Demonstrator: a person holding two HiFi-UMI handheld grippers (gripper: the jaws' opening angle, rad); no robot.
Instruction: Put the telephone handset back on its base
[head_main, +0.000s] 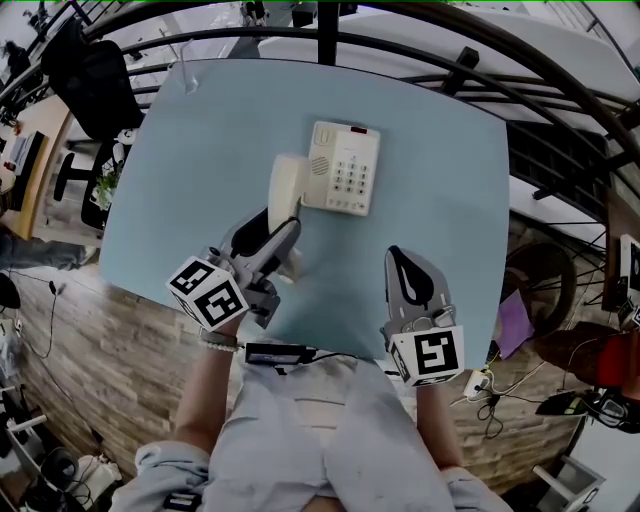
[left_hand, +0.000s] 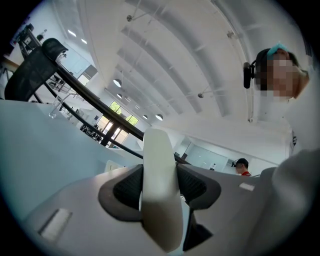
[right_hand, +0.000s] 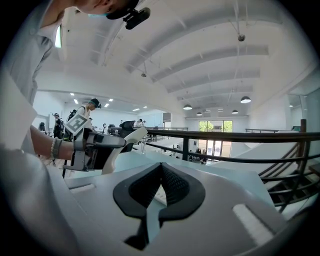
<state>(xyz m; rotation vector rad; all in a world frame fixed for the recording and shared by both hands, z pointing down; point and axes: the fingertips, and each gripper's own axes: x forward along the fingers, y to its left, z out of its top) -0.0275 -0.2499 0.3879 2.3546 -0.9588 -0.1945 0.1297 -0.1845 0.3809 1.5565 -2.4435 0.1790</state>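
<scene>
A pale blue square-topped table (head_main: 200, 150) fills the upper half of the head view. It is bare except for a cream plastic push-button telephone base (head_main: 345, 170) just above the centre of the frame, keypad up, with the cradle along its left side unoccupied.

The cream plastic telephone handset (head_main: 284, 190) stands at that left edge, one end pointing toward the top of the frame. It appears to be held clear of the tabletop so it can be swung over the cradle. Whether it touches the base cannot be told.

At centre-left, the left gripper (head_main: 281, 235) has its jaws clamped across the handset's middle. Its own view shows the handset (left_hand: 160, 190) squeezed between both dark pads. That mid-shaft hold likely keeps the piece balanced and leaves both ends free to seat.

Lower right of centre, the right gripper (head_main: 400, 262) sits well apart from the phone, jaws brought together on nothing. It is apparently kept out of the way while one hand does the job.

The replacing step looks under way but not done, as the handset is not yet lined up over the cradle.
</scene>
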